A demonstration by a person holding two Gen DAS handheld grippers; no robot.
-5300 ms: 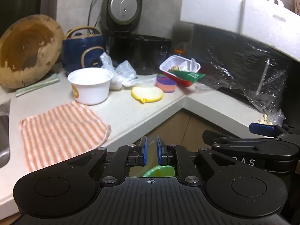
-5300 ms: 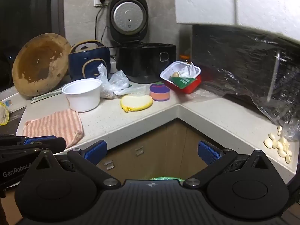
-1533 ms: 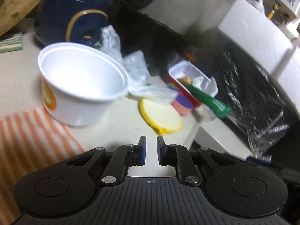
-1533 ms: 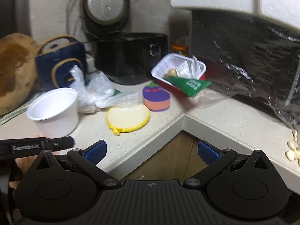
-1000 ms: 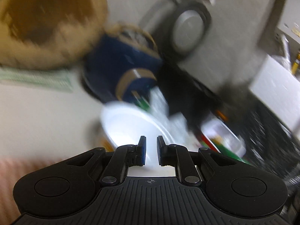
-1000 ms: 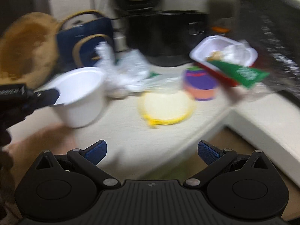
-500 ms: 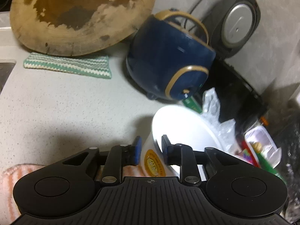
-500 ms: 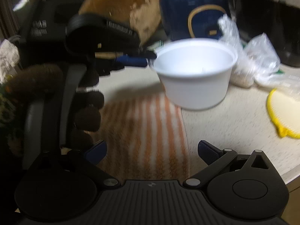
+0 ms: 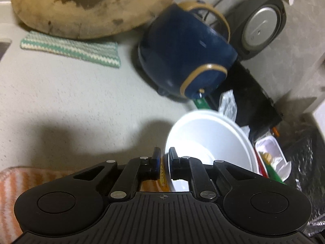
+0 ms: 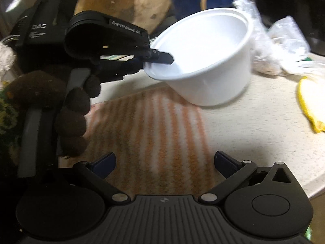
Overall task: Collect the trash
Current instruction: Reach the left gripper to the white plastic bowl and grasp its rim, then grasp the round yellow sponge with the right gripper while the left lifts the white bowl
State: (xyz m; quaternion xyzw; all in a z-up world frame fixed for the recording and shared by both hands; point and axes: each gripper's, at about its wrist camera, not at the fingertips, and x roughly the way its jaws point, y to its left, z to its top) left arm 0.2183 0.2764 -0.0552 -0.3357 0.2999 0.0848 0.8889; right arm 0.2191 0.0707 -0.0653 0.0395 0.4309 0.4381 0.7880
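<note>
A white disposable bowl (image 9: 209,140) with an orange label stands on the counter; in the right wrist view it (image 10: 211,65) is tilted, its left side raised. My left gripper (image 9: 164,154) is shut on the bowl's near rim, one finger inside and one outside; it also shows in the right wrist view (image 10: 156,59). My right gripper (image 10: 164,162) is open and empty, above the orange striped cloth (image 10: 150,128), in front of the bowl.
Behind the bowl are a blue pot with gold trim (image 9: 182,61), crumpled plastic bags (image 10: 280,40), a black cooker (image 9: 260,26) and a red-and-white food tray (image 9: 270,152). A yellow round pad (image 10: 312,105) lies right. A wooden board (image 9: 91,6) leans behind a green cloth (image 9: 71,48).
My left gripper has closed on the bowl's rim and tipped the bowl up on one side. My right gripper has moved in closer over the striped cloth.
</note>
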